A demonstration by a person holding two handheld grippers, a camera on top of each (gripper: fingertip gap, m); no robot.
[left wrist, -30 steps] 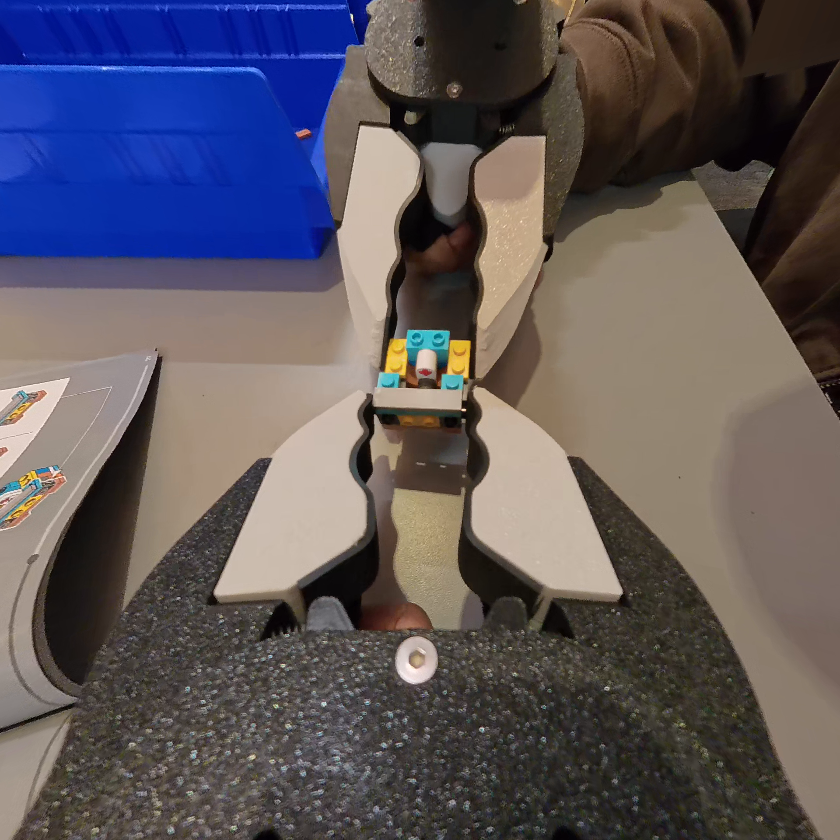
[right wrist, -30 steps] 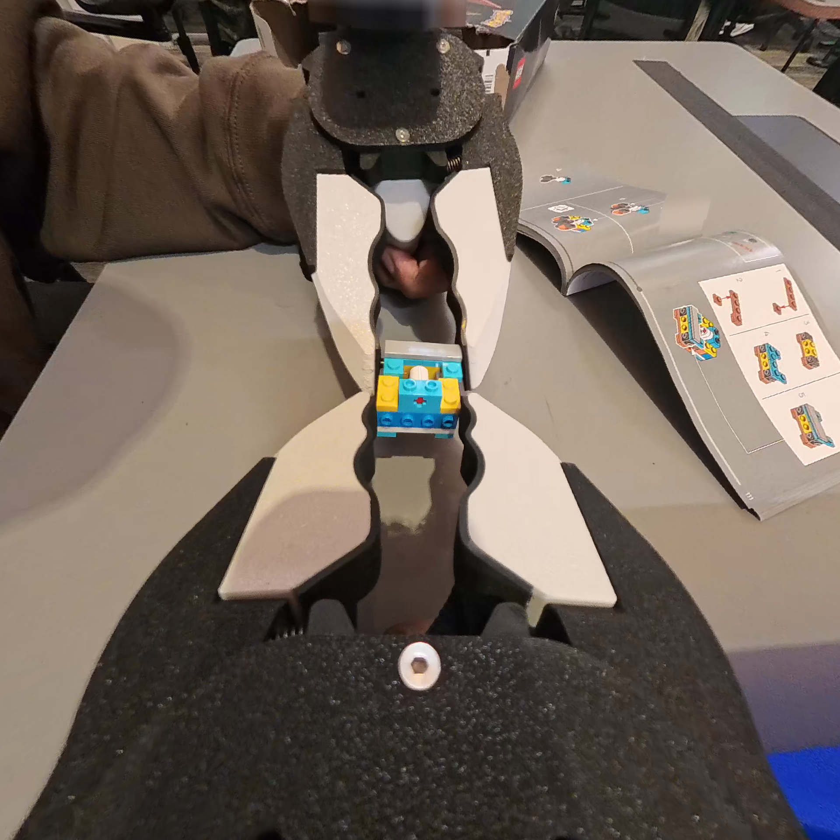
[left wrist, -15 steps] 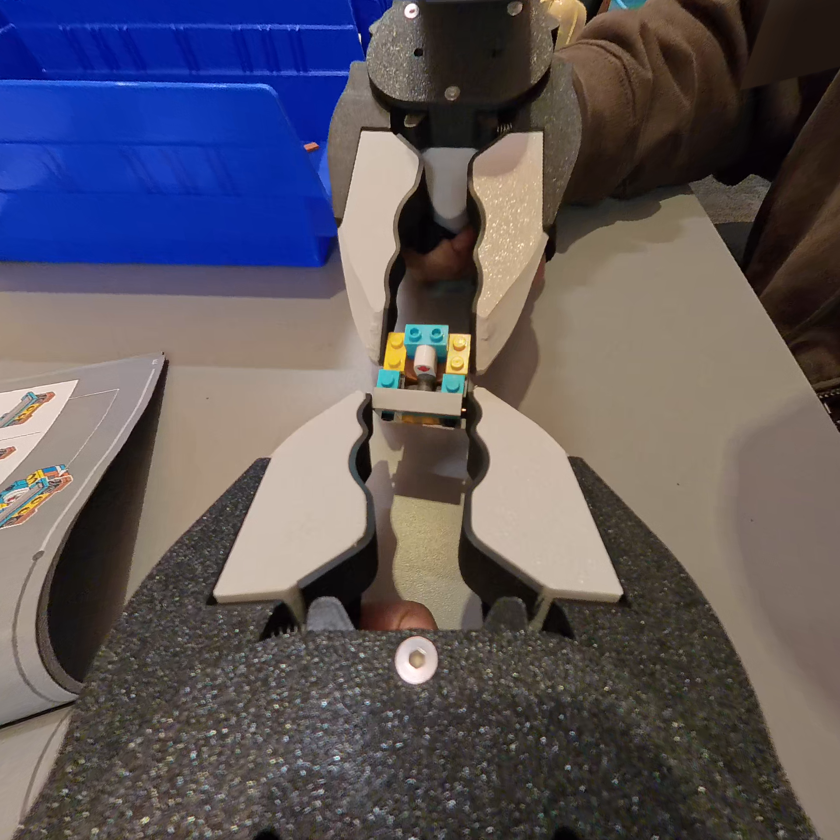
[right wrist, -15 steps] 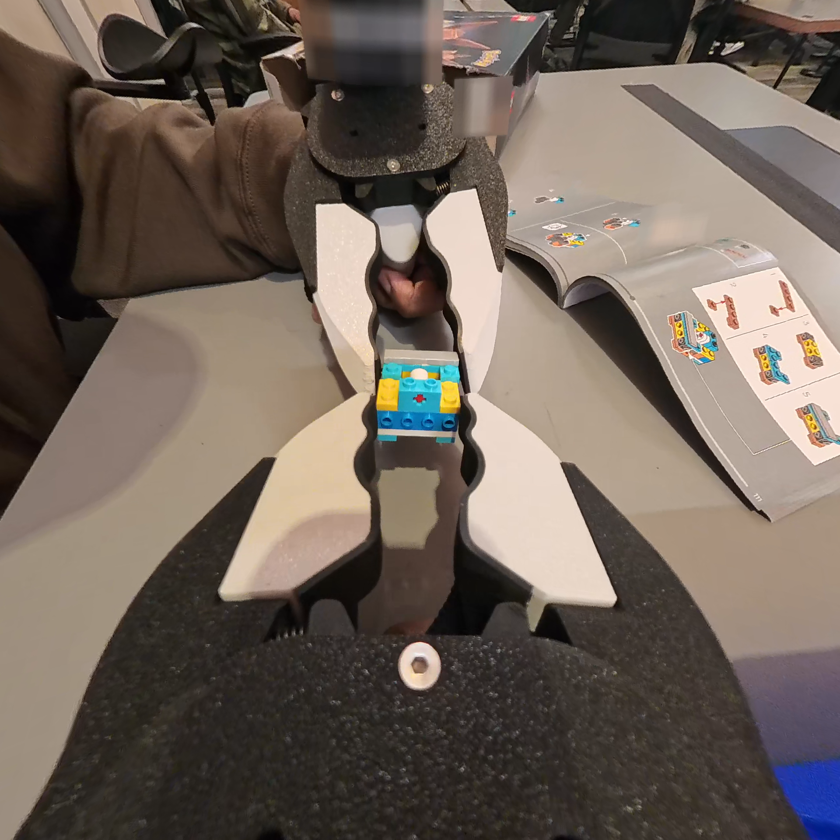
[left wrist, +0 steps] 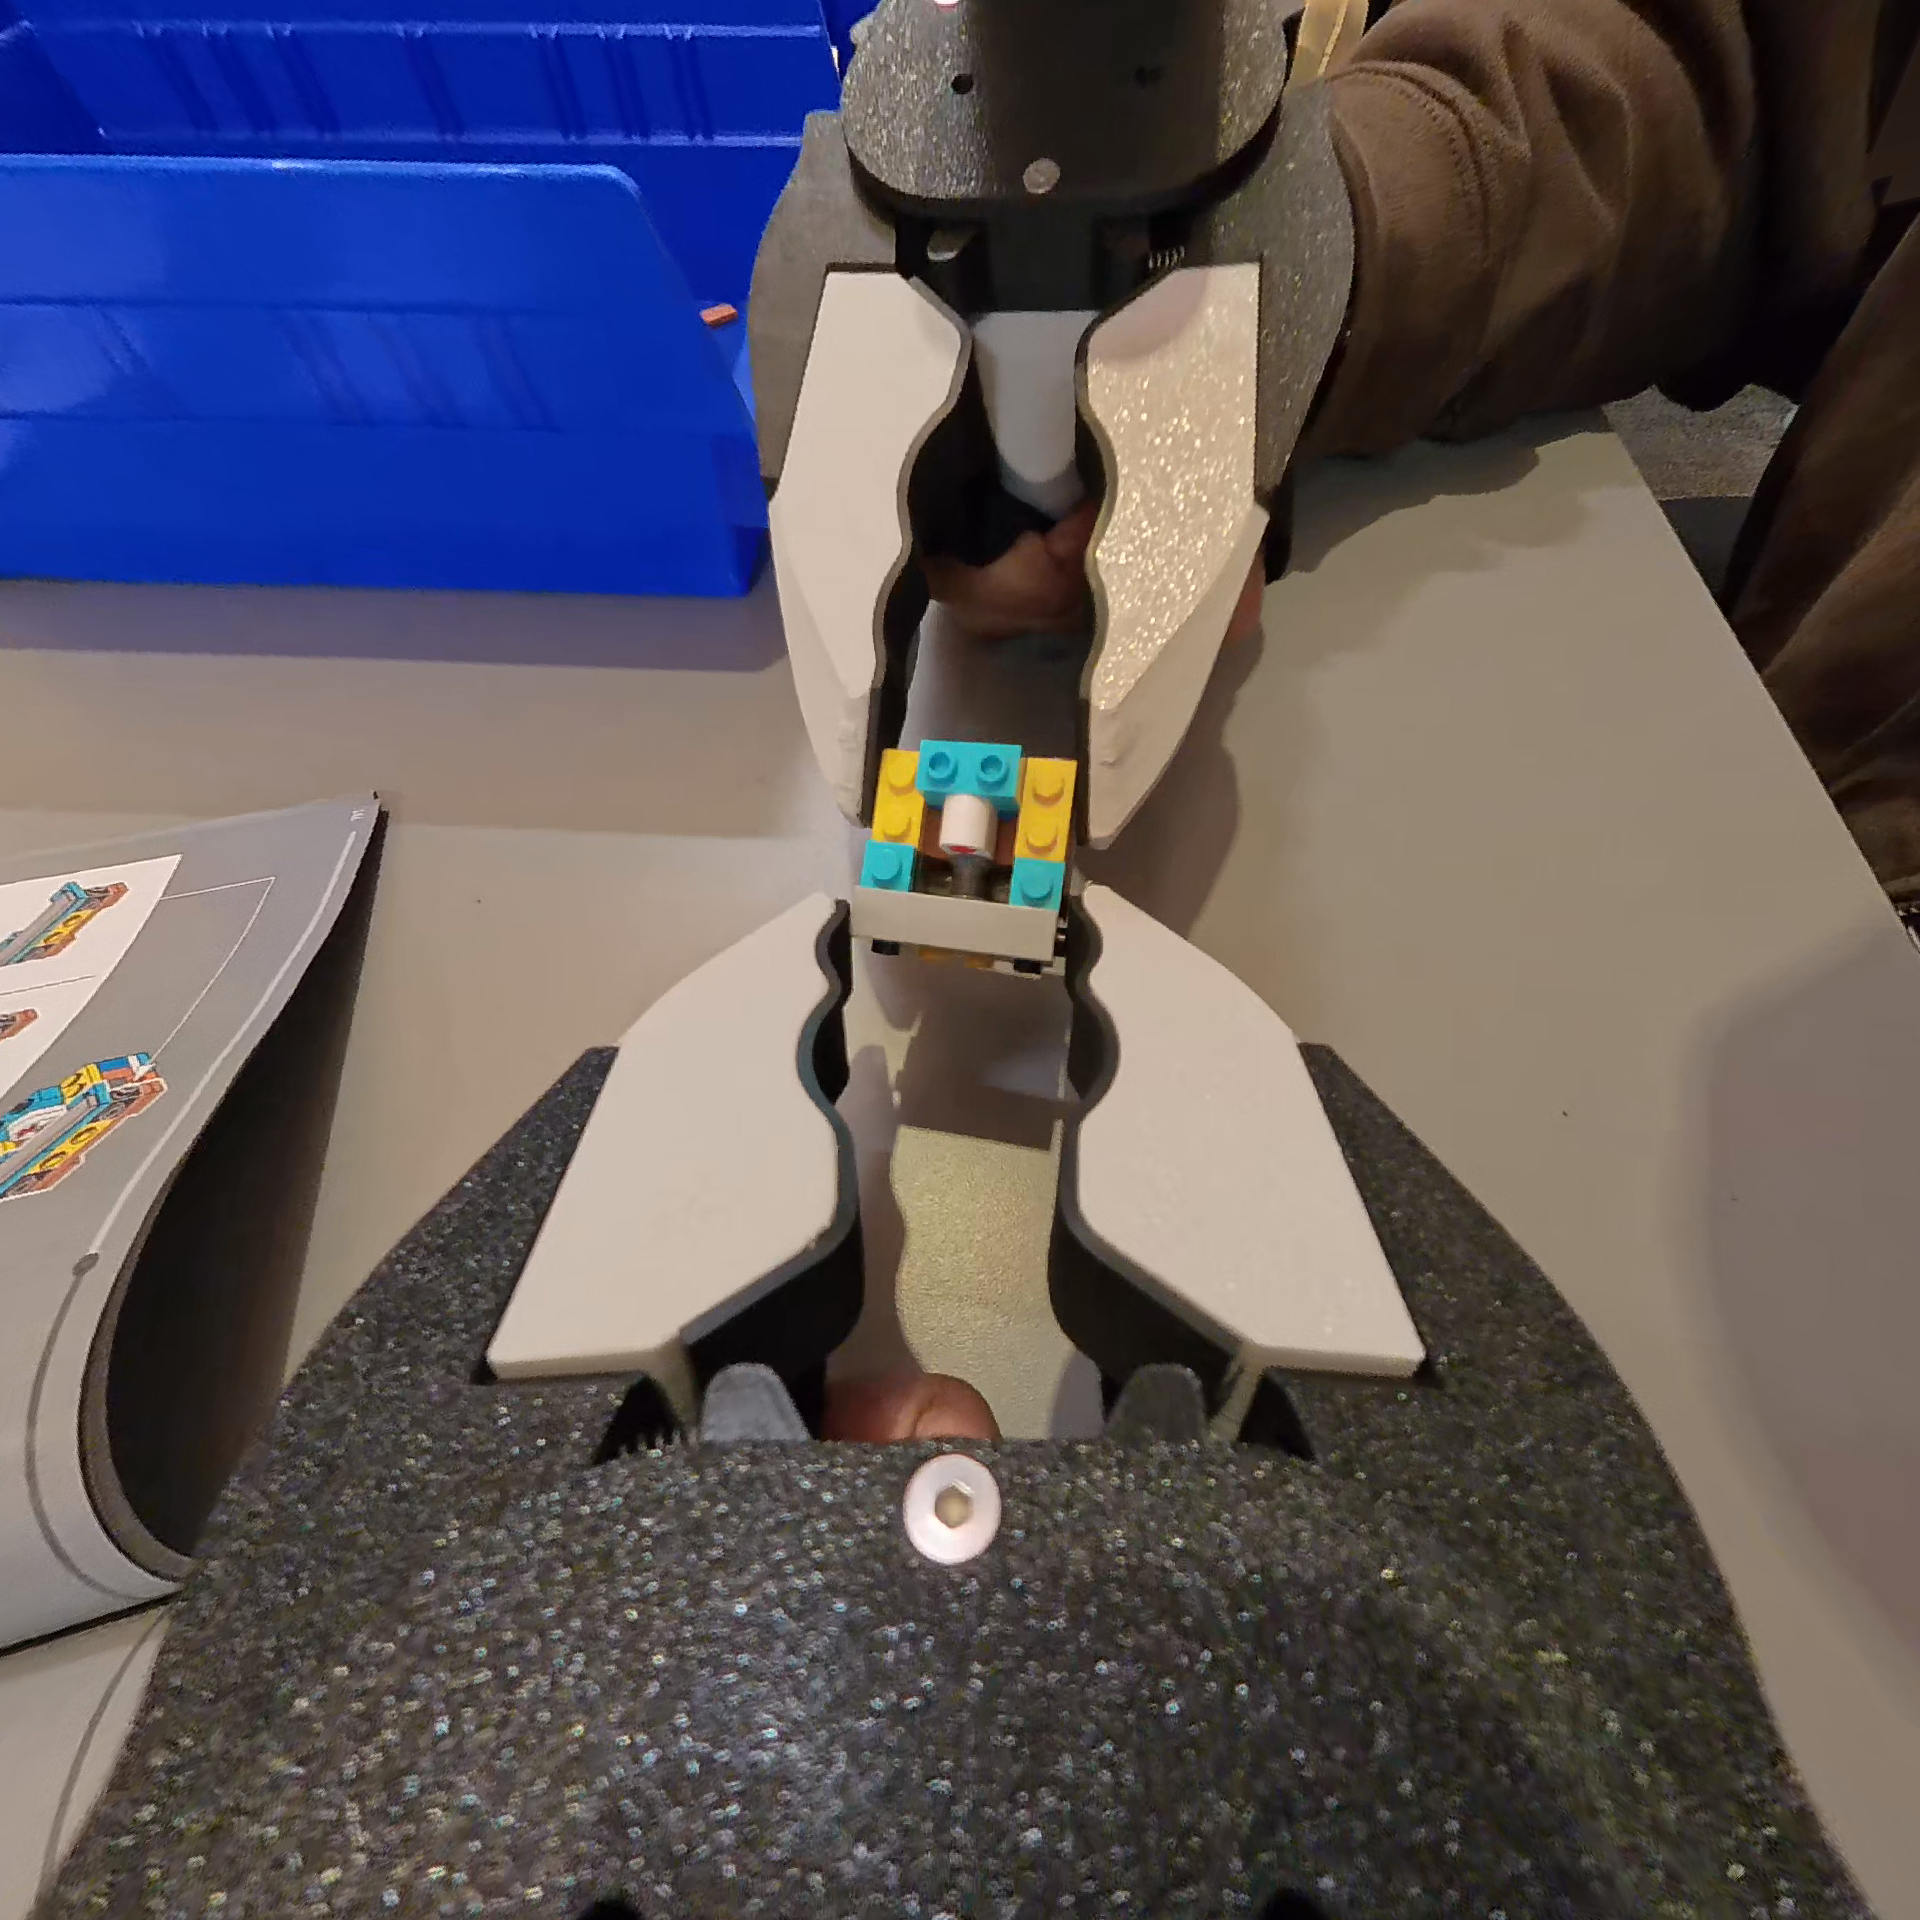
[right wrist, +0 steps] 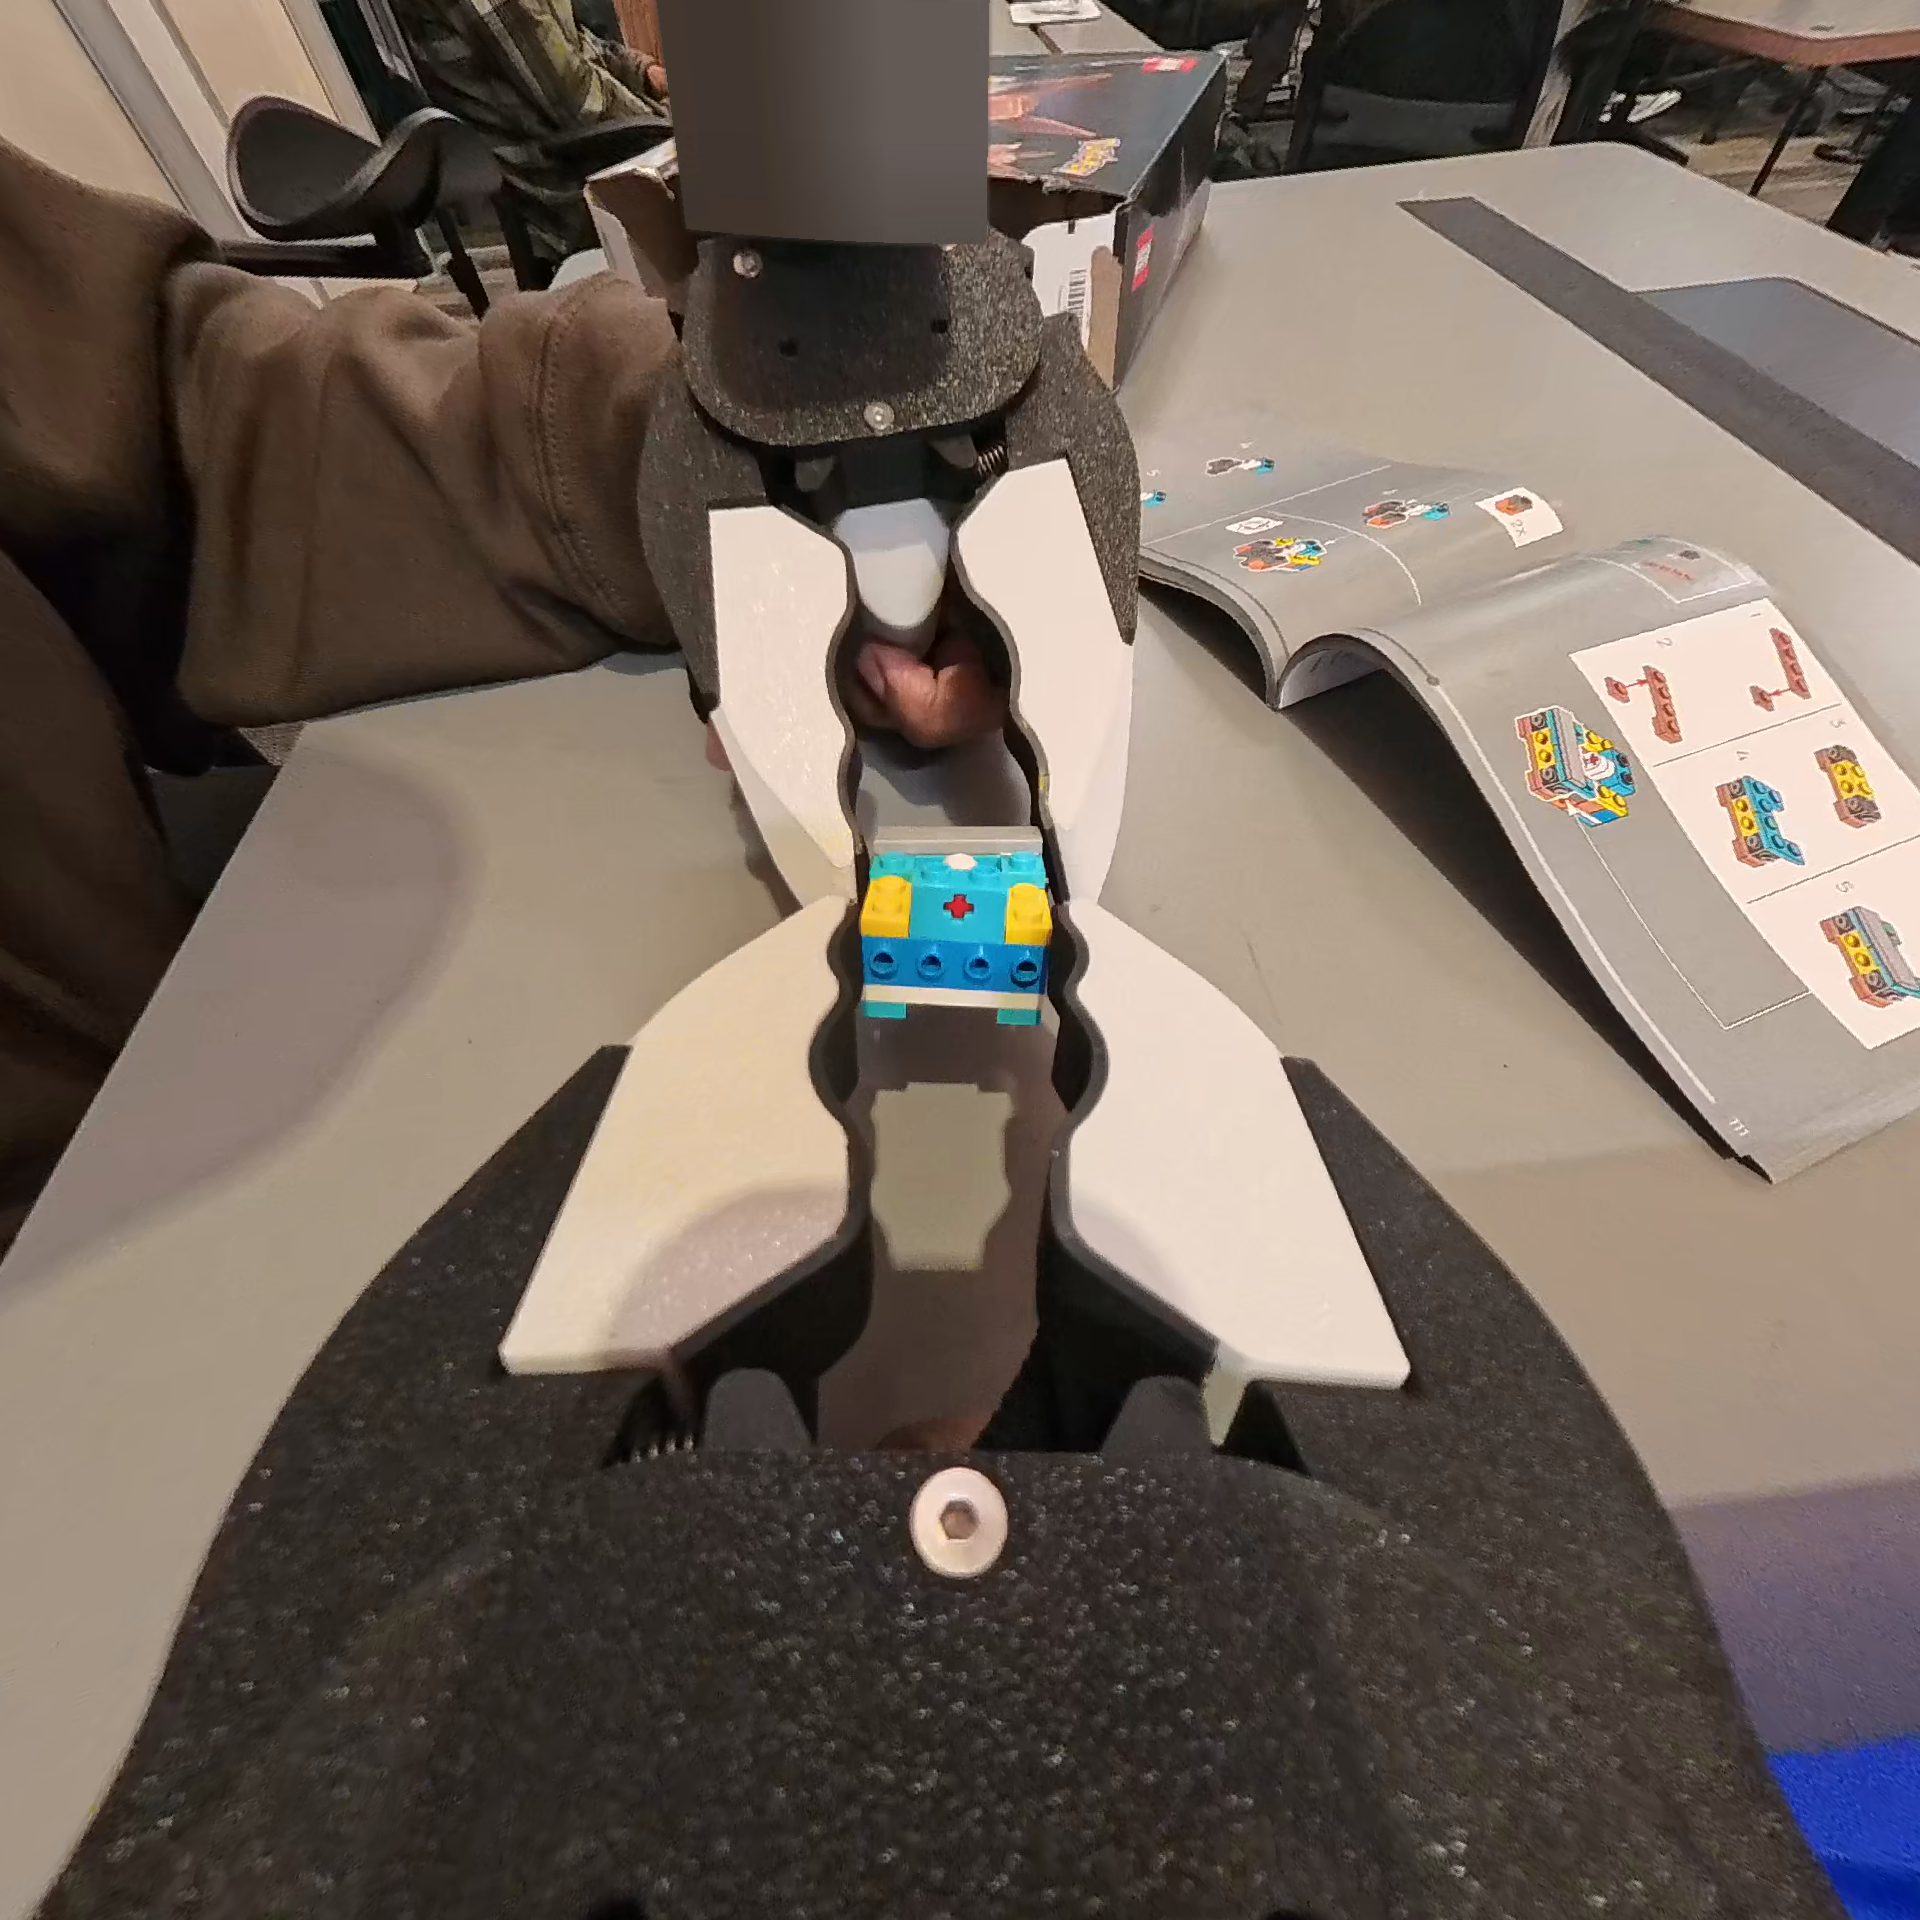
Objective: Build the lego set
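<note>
**Model lifted between two facing grippers**

Left wrist view: the left gripper [left wrist: 961,920] was closed to a narrow gap on the grey end of the small lego model [left wrist: 966,857], its fingertips pinching the grey plate. Beyond the model, the right gripper [left wrist: 977,800] faced it and clamped the yellow-and-teal end. Compared with a second earlier, both tools and the model sat higher against the blue bins [left wrist: 364,364] behind the model, and the model's shadow on the grey table [left wrist: 1455,935] lay clear of it, so the build had been raised a little and tipped, not released. The open instruction booklet [left wrist: 156,1143] lay to the left of the model.

Right wrist view: the right gripper [right wrist: 951,961] was likewise nearly closed, gripping the blue studded side of the model [right wrist: 951,935]; the left gripper [right wrist: 945,842] held the far grey end. More of the room and the set's box [right wrist: 1101,135] behind the model had come into view than before, which fits the same upward tilt. The booklet [right wrist: 1558,779] lay to the right of the model.

I judged this a two-tool regrip or press on the partly built model, still mid-task.
</note>
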